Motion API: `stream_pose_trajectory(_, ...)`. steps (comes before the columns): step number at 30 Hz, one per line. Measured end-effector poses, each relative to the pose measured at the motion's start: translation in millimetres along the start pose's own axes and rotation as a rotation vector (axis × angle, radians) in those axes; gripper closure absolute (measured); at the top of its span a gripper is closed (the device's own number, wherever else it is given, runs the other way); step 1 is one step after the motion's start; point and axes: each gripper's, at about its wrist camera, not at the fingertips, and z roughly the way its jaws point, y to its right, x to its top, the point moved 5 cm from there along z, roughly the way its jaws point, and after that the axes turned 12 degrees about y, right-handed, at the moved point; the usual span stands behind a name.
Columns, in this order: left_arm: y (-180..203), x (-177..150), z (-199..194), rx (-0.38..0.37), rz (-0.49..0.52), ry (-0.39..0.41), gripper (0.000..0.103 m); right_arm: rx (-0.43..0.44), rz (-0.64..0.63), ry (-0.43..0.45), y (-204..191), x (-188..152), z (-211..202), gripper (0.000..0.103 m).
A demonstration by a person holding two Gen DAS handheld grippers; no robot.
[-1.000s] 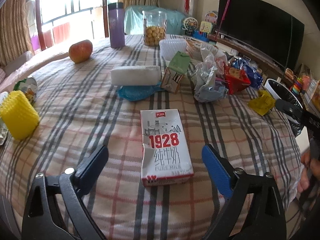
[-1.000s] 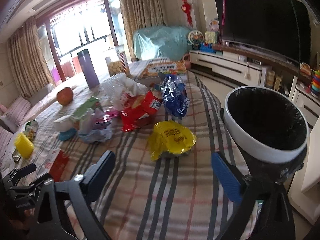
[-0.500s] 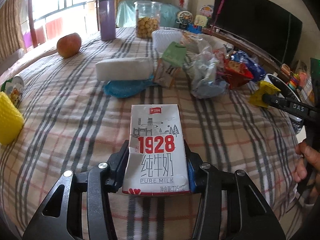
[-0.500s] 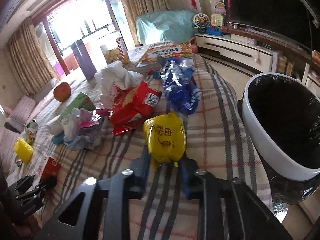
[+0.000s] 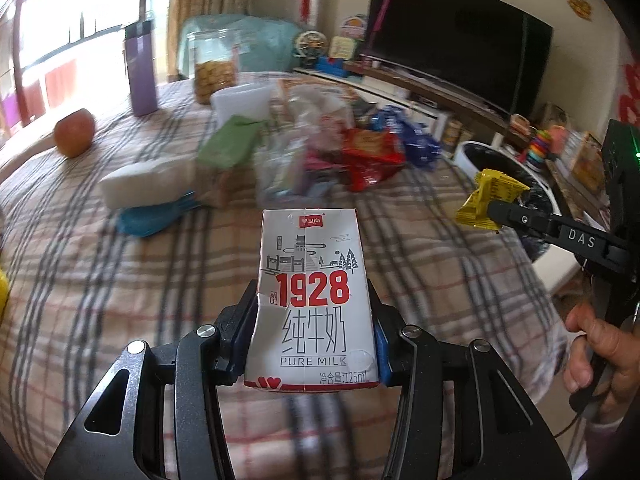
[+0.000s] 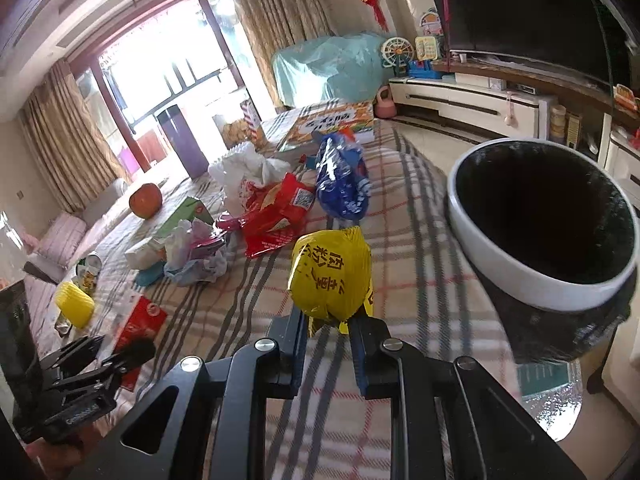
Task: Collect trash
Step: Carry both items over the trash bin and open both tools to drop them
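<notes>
Left gripper (image 5: pixel 314 344) clamps the milk carton (image 5: pixel 312 300); right gripper (image 6: pixel 329 330), jaws closing, pinches the yellow wrapper (image 6: pixel 330 274) near the bin (image 6: pixel 540 284); neither binned; wrappers (image 6: pixel 280 212) remain on the counter (image 6: pixel 400 240).

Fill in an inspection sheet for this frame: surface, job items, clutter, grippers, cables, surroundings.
Surface: plaid tablecloth covering the table.
Job's things: milk carton and yellow wrapper, both held; red snack bag, blue snack bag, crumpled plastic lying on the cloth; black-lined trash bin beside the table.
Clutter: apple, purple bottle, cookie jar, yellow block.
Grippers: left gripper fingers clamp the carton; right gripper closing on the wrapper, already pinched.
Cables: nothing seen.
Surroundings: television, curtains, bright window.
</notes>
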Motion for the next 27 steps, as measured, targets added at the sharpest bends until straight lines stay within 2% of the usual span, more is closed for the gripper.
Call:
stream_pose_trajectory(15, 75, 20, 16, -0.122, 0.112, 0.006, 0.057, -0.069, 0.042, 0.069, 48, 21, -46, 0.084)
stream_pose_trajectory(27, 131, 42, 39, -0.188, 0.186, -0.002, 0.057, -0.137, 0.103, 0.090, 102, 32, -59, 0.084)
